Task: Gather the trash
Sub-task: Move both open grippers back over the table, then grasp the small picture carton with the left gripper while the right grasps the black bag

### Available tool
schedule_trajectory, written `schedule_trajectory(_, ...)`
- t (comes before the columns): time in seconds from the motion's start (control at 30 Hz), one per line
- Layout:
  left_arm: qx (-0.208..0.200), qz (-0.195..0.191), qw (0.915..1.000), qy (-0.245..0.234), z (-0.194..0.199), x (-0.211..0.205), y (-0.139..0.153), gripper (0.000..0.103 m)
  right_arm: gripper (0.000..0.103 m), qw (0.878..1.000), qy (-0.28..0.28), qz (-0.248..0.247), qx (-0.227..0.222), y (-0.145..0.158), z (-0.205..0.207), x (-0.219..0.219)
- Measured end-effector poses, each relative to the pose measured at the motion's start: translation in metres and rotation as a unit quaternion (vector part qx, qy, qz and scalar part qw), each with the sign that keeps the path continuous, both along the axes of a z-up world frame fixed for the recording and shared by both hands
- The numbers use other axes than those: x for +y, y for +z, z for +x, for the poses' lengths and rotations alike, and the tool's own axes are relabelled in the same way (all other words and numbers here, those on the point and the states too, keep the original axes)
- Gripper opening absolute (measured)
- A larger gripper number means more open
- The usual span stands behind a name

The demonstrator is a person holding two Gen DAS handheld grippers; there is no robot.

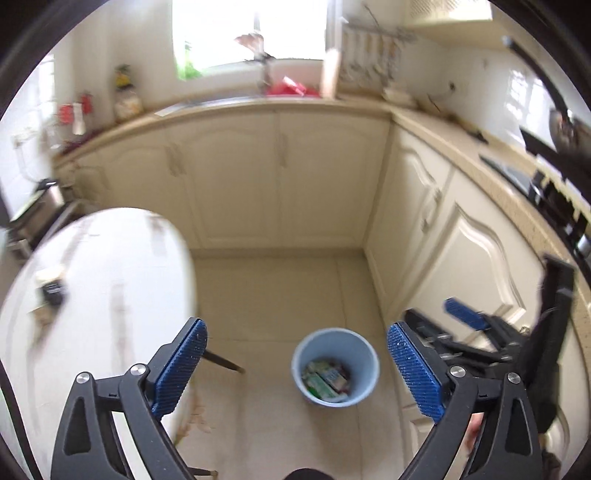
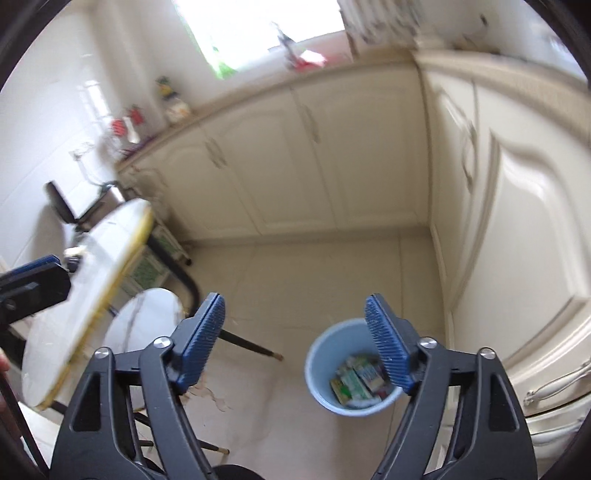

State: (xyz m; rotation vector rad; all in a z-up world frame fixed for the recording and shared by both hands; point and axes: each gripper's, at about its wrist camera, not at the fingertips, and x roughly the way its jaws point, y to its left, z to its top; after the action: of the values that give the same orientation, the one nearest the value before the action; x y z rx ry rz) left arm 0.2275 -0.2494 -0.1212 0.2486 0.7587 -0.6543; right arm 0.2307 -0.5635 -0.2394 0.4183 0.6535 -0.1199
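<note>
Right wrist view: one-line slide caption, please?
Open, empty right gripper above kitchen floor, blue bin holding cartons below its right jaw.

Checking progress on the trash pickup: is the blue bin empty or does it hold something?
Not empty: the blue bin stands upright, with green-and-white cartons lying at its bottom.

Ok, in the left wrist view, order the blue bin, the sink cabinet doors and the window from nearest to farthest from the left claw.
1. Blue bin, on the floor just ahead of the left claw.
2. Sink cabinet doors, across the floor.
3. Window, above the counter, farthest.
</note>
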Motion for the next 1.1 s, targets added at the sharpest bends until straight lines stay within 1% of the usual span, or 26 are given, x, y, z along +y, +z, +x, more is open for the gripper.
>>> schedule_trajectory(0.03,-0.007,-0.004,0.9999,0.013,-0.003,0.015,0.006,0.101,0.081,1.000,0.010,-0.005,-0.007,0.011,-0.001,0.009)
schedule_trajectory(0.1,-0.023,-0.018,0.9988,0.039,-0.010,0.045,0.016,0.102,0.086,0.999,0.029,-0.018,-0.026,0.035,-0.004,0.032)
schedule_trajectory(0.17,-0.031,-0.029,0.9973,0.060,-0.020,0.069,0.018,0.102,0.096,0.997,0.055,-0.029,-0.034,0.056,-0.002,0.058)
schedule_trajectory(0.23,-0.039,-0.037,0.9950,0.084,-0.031,0.091,0.020,0.102,0.097,0.995,0.077,-0.043,-0.045,0.072,0.002,0.083)
schedule_trajectory(0.3,-0.044,-0.043,0.9919,0.111,-0.036,0.124,0.024,0.102,0.098,0.992,0.108,-0.053,-0.048,0.085,0.008,0.112)
schedule_trajectory(0.33,-0.043,-0.047,0.9903,0.124,-0.040,0.142,0.026,0.102,0.098,0.990,0.119,-0.060,-0.049,0.089,0.012,0.126)
schedule_trajectory(0.4,-0.038,-0.054,0.9863,0.151,-0.043,0.169,0.022,0.102,0.099,0.985,0.147,-0.072,-0.047,0.096,0.022,0.154)
schedule_trajectory(0.43,-0.036,-0.056,0.9848,0.161,-0.046,0.189,0.028,0.102,0.100,0.984,0.156,-0.077,-0.043,0.099,0.027,0.167)
schedule_trajectory(0.53,-0.027,-0.054,0.9790,0.195,-0.043,0.218,0.023,0.102,0.100,0.978,0.185,-0.090,-0.035,0.102,0.047,0.203)
schedule_trajectory(0.67,-0.008,-0.049,0.9738,0.222,-0.021,0.255,0.025,0.102,0.100,0.972,0.213,-0.094,-0.012,0.093,0.079,0.244)
schedule_trajectory(0.7,-0.002,-0.049,0.9732,0.225,-0.006,0.253,0.026,0.102,0.100,0.972,0.215,-0.098,-0.005,0.089,0.087,0.249)
schedule_trajectory(0.77,0.010,-0.039,0.9708,0.236,0.019,0.268,0.024,0.102,0.100,0.968,0.229,-0.102,0.008,0.081,0.103,0.263)
schedule_trajectory(0.8,0.016,-0.040,0.9703,0.238,0.029,0.267,0.022,0.102,0.100,0.967,0.234,-0.102,0.014,0.076,0.111,0.267)
schedule_trajectory(0.9,0.026,-0.022,0.9694,0.243,0.066,0.259,0.017,0.102,0.100,0.964,0.242,-0.103,0.034,0.065,0.133,0.277)
schedule_trajectory(0.97,0.042,-0.029,0.9713,0.233,0.091,0.249,0.013,0.102,0.100,0.962,0.247,-0.104,0.046,0.058,0.147,0.281)
schedule_trajectory(1.0,0.049,-0.027,0.9705,0.234,0.102,0.246,0.009,0.102,0.100,0.962,0.248,-0.105,0.049,0.055,0.154,0.284)
schedule_trajectory(1.1,0.057,-0.003,0.9705,0.234,0.141,0.231,-0.005,0.102,0.100,0.960,0.251,-0.109,0.063,0.046,0.176,0.289)
